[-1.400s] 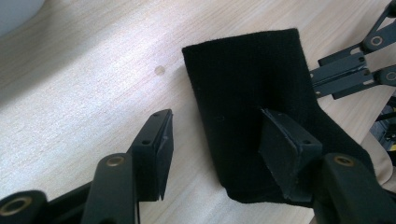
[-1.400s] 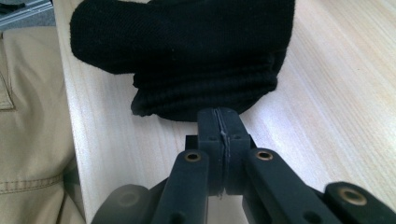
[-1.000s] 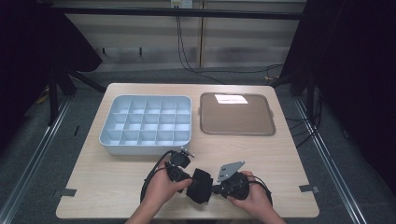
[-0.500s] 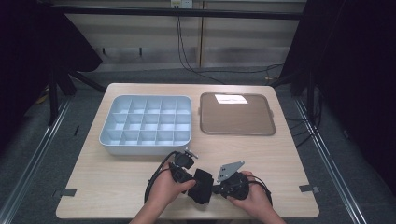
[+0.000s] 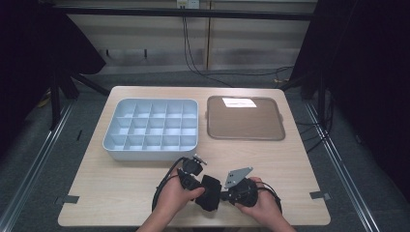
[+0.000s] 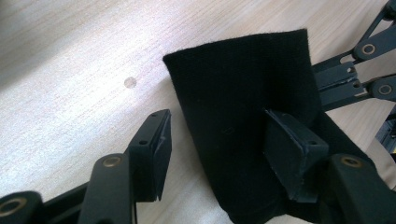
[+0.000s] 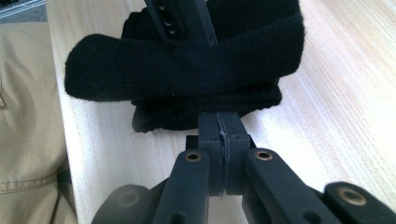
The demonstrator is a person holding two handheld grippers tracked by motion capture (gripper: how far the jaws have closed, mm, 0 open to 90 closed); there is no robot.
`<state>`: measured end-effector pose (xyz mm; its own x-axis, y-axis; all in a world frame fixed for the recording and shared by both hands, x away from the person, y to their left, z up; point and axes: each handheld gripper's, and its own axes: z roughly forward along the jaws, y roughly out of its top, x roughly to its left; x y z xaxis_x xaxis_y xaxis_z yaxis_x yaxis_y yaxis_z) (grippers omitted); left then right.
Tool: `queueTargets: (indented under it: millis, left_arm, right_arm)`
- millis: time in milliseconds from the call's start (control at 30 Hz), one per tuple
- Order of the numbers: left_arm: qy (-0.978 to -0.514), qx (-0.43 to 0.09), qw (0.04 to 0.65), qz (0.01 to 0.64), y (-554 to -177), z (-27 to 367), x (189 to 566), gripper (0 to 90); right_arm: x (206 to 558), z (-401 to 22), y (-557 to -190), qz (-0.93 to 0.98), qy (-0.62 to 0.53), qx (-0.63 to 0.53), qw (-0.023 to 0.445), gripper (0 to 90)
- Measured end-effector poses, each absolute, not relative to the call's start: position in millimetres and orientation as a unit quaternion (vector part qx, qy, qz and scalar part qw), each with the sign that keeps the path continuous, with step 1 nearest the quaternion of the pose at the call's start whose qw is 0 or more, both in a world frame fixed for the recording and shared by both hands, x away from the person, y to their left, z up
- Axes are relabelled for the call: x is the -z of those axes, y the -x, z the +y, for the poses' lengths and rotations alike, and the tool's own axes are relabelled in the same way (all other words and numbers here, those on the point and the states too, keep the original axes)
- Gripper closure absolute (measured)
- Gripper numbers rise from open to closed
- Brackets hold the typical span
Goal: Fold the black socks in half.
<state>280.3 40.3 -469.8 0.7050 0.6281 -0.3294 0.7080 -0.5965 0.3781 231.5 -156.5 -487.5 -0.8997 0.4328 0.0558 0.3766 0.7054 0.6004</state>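
Observation:
A black knitted cloth, sock-like [image 5: 209, 192], lies near the table's front edge between the two hand-held grippers. My right gripper [image 5: 223, 195] comes at it from the right. In the right gripper view its jaws [image 7: 219, 123] are shut, pinching the lower edge of the cloth [image 7: 187, 70]. My left gripper [image 5: 202, 186] reaches in from the left. In the left gripper view it [image 6: 219, 128] stands open. One pad [image 6: 289, 144] lies against the cloth [image 6: 243, 93], while the other pad [image 6: 156, 144] stays clear of it over bare wood. The right gripper view shows that jaw tucked under a fold of the cloth.
A pale blue tray [image 5: 151, 152] with several empty compartments stands at the middle left. A shallow brown tray [image 5: 244, 121] with a white label [image 5: 238, 102] sits to its right. The front table edge and the person's beige trousers [image 7: 23, 116] are close by.
The left gripper has shifted slightly right and away from the person, staying at the cloth. The right gripper and the cloth's pinched edge have not moved.

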Motion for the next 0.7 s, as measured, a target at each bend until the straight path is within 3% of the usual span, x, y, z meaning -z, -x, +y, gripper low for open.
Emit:
queueTargets:
  millis: [700]
  left_arm:
    - [-0.889,0.081,0.251,0.373,-275.6,35.1,469.9,56.2]
  right_arm:
    - [487.9,-156.0,-231.5,0.922,-0.219,-0.316,0.050,89.7]
